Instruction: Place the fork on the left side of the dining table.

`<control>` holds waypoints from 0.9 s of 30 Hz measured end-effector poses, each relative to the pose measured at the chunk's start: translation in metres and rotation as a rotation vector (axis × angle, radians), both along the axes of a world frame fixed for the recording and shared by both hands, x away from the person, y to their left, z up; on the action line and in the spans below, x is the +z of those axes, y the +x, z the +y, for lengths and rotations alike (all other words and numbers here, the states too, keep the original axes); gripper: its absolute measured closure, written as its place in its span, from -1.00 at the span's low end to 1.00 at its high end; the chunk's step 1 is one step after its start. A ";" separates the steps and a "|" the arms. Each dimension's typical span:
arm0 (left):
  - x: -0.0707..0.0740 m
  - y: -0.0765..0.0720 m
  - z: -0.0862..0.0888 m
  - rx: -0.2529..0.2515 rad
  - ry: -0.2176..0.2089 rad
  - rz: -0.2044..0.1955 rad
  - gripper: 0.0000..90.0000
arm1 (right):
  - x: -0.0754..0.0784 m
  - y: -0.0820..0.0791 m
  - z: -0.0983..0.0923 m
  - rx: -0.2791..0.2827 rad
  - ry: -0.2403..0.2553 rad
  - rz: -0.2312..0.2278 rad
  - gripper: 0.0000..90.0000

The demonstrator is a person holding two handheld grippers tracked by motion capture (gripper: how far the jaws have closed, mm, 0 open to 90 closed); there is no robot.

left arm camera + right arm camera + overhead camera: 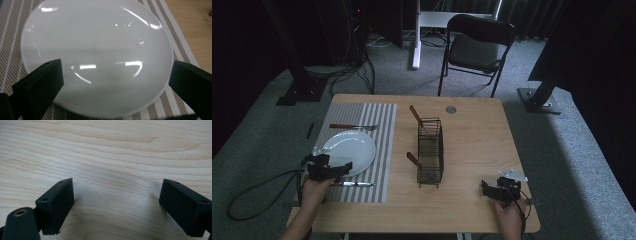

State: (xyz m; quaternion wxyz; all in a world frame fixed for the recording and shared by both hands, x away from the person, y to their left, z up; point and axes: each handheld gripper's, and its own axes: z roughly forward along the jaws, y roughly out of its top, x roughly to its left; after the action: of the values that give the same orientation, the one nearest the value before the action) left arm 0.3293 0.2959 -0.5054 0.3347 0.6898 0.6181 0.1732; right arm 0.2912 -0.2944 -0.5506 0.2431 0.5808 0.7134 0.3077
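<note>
The left gripper (116, 82) hangs spread wide over the white plate (97, 50), glossy, rigid, breakable-looking, best pinched at its rim.

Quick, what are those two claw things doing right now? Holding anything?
Left gripper: open, holding nothing, jaws spread over the white plate.
Right gripper: open, holding nothing, over bare table.
</note>
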 end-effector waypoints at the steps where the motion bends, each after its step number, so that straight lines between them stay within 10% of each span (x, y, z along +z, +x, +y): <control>1: 0.000 0.000 0.000 0.000 0.000 0.000 -1.00 | 0.000 0.000 0.000 0.000 0.000 0.000 -0.73; 27: -0.027 -0.061 -0.005 -0.004 0.022 -0.054 -1.00 | 0.000 0.000 0.000 -0.001 0.001 0.000 -0.73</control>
State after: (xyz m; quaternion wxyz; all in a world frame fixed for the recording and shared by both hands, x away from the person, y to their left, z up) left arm 0.2678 0.2908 -0.5323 0.3443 0.6896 0.6056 0.1980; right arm 0.2913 -0.2943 -0.5506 0.2430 0.5814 0.7128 0.3081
